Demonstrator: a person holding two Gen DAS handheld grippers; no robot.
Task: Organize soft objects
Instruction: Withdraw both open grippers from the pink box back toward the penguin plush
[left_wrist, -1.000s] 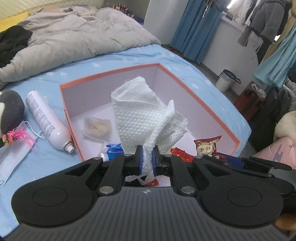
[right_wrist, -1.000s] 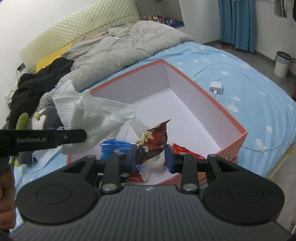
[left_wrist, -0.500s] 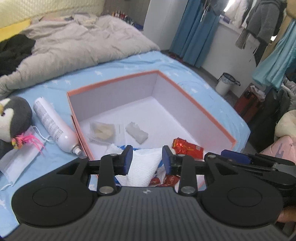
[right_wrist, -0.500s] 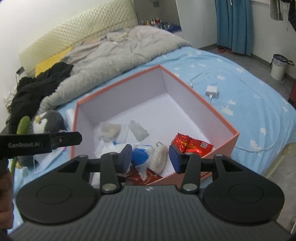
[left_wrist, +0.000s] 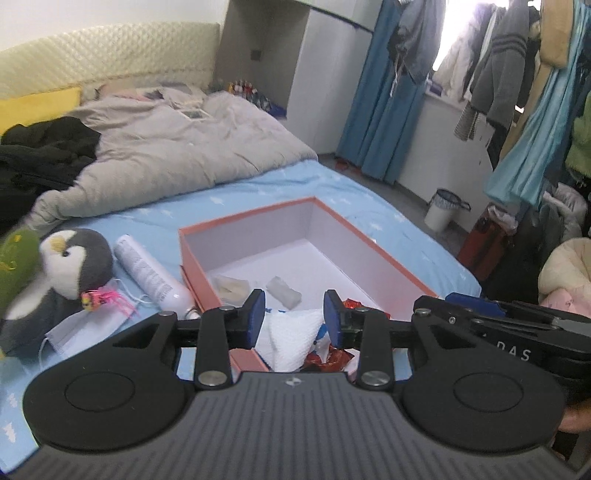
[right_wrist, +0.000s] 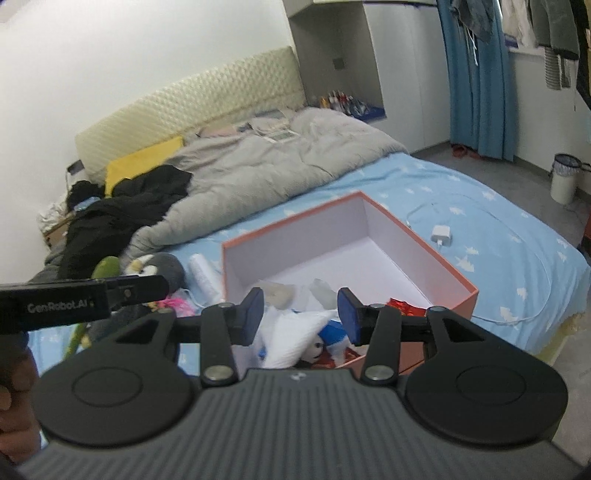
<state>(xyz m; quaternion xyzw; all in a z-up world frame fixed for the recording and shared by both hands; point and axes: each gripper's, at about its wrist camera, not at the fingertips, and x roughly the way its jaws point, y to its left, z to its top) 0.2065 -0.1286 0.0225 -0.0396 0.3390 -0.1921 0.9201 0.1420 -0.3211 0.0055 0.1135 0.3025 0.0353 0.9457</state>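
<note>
Orange box (left_wrist: 373, 242), white inside, at centre frame on the blue bedsheet (left_wrist: 258, 192). Its near corner holds a white paper towel (left_wrist: 291, 338), red snack packets (left_wrist: 332, 356) and a blue packet (right_wrist: 334, 328); two small pale packets (left_wrist: 282, 290) lie further in. Left gripper (left_wrist: 293, 321), lower centre, jaws apart, nothing between them, above the towel. Right gripper (right_wrist: 301, 314), jaws likewise apart and empty, above the same corner. Left of the box: white spray can (left_wrist: 147, 271), penguin plush (left_wrist: 70, 266), face mask (left_wrist: 81, 328). Upper left: grey duvet (left_wrist: 166, 147). Right of the box in the right wrist view: white charger (right_wrist: 442, 234).
</note>
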